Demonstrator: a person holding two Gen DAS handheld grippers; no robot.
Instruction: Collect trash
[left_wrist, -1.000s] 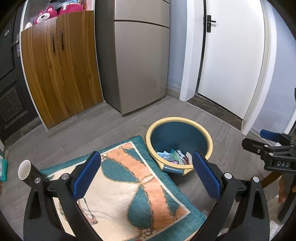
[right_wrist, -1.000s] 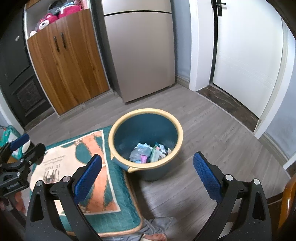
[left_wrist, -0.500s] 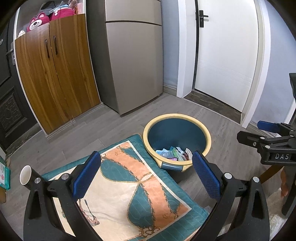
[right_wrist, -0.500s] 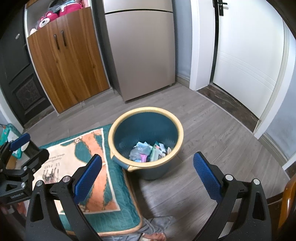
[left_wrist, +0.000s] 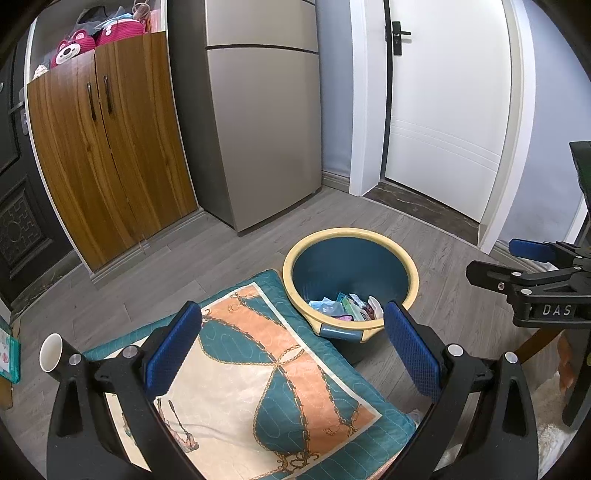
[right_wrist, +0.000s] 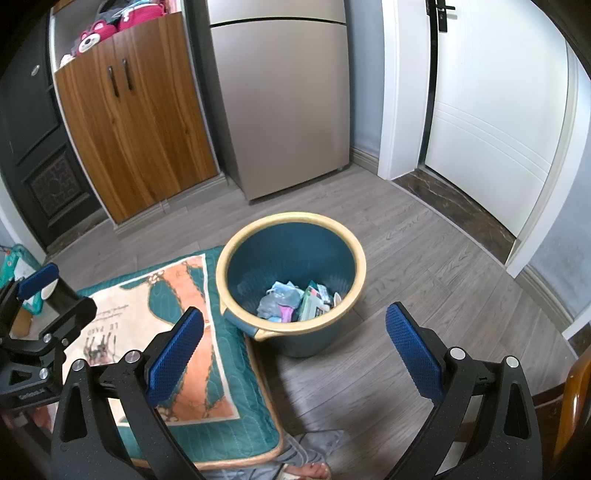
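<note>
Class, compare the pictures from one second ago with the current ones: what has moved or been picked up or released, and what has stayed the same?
Only the viewpoints shifted: the left gripper tilted upward, showing more of the door and cabinet top; the right gripper barely moved. Nothing was grasped or released. Both grippers remain open and empty, the bucket with its trash stays beside the cushion, and the paper cup has not moved.

Left gripper (left_wrist: 291, 343) and right gripper (right_wrist: 295, 343) both gape wide, seemingly empty.

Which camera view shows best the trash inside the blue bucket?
The right wrist view: it looks down into the bucket, showing the trash whole. In the left wrist view the near rim hides part of it.
</note>
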